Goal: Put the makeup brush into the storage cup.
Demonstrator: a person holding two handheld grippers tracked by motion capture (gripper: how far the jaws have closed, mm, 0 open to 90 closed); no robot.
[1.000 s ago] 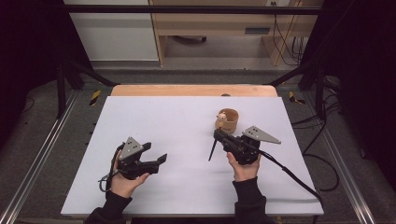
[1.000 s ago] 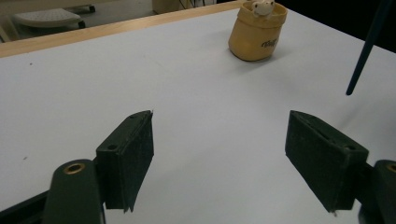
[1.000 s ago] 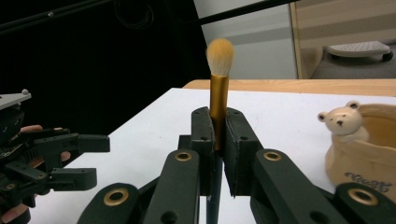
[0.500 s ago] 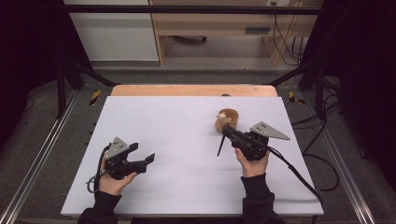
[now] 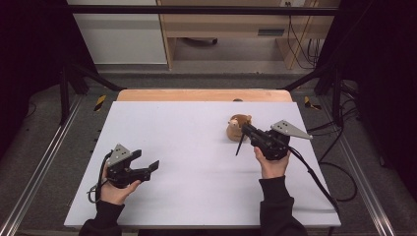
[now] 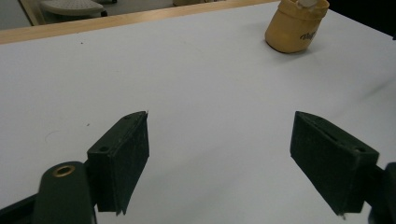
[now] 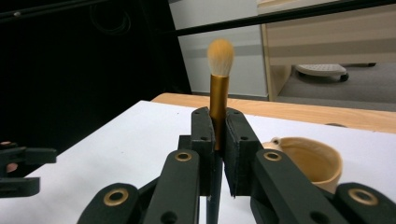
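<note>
Left gripper drifted left, jaws wide, empty; right gripper clamps brush, bristles up.

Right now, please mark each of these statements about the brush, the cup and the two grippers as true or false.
1. The right gripper holds a makeup brush between its fingers. True.
2. The left gripper is closed on the cup. False: its fingers stand wide apart with bare table between them.
3. The tan cup stands on the white table, close to the right gripper. True.
4. The brush lies flat on the table. False: it is clamped in the right gripper, bristle end up in the right gripper view.
5. The left gripper touches the cup. False: the cup is far across the table from it.
</note>
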